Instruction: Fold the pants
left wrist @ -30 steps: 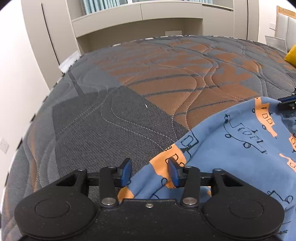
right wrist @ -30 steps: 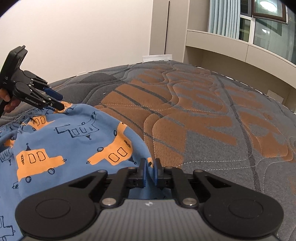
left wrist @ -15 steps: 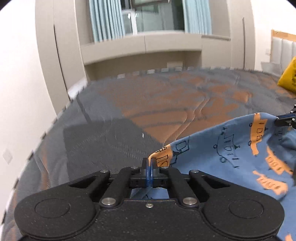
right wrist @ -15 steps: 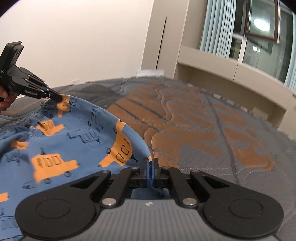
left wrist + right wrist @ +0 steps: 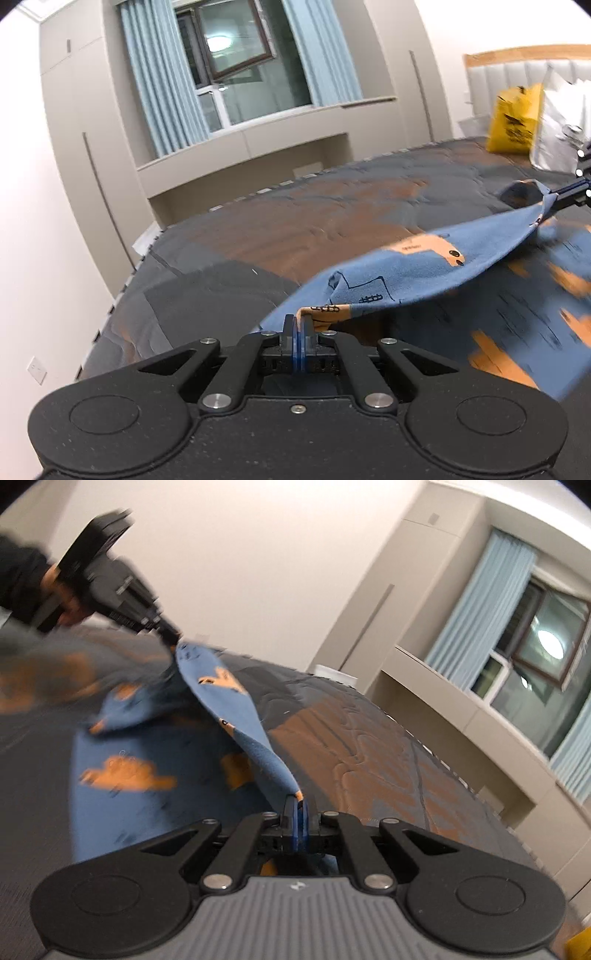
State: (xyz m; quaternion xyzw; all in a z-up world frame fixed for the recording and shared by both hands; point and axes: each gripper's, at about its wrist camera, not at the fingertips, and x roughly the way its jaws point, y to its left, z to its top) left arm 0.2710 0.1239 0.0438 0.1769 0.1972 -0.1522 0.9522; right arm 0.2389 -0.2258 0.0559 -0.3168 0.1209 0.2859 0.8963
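Both grippers, left [image 5: 298, 326] and right [image 5: 295, 806], have jaws clamped on the pants [image 5: 424, 273] edge, stretched mid-frame above the bed [image 5: 295, 221]. Keep it taut and level, then lay it down evenly.

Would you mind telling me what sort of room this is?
Most likely a bedroom: a quilted mattress fills the view, a padded headboard stands at its end, and a curtained window sits above built-in cabinets.

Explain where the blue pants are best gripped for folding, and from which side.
Grip the pants at the two ends of one edge, coming in from outside the cloth. The left hand-held gripper and right hand-held gripper are shut there now; the edge runs taut between them while the rest sags to the mattress.
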